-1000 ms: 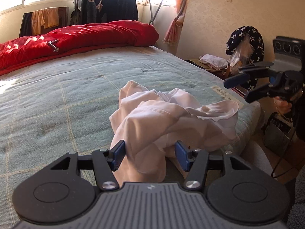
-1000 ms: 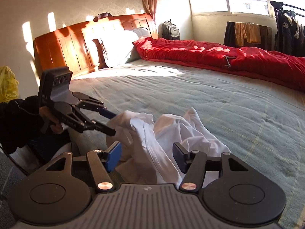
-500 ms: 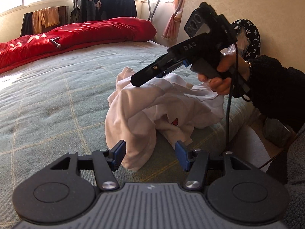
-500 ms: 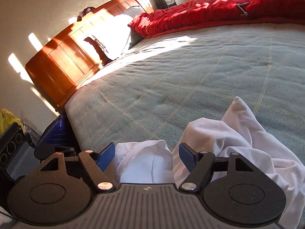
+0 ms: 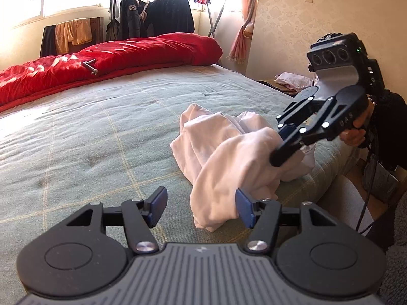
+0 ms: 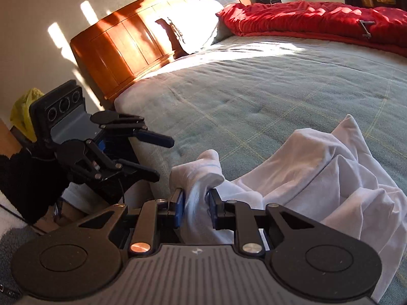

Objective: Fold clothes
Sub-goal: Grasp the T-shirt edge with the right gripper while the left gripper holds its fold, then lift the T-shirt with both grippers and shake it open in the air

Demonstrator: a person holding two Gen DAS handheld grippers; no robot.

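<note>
My right fingers [image 6: 194, 209] pinch a fold of the shirt [image 5: 229, 157]; my left fingers [image 5: 201, 207] stand spread beside it. Cloth is soft, light and limp: grip at hems or corners.

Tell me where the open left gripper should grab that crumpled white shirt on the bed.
Probably the hanging lobe of the white shirt nearest the left gripper, coming in level from the bed's near edge. That fold droops right between its open fingers, while the right gripper already pinches another bunch, so pulling apart could spread the cloth.
</note>
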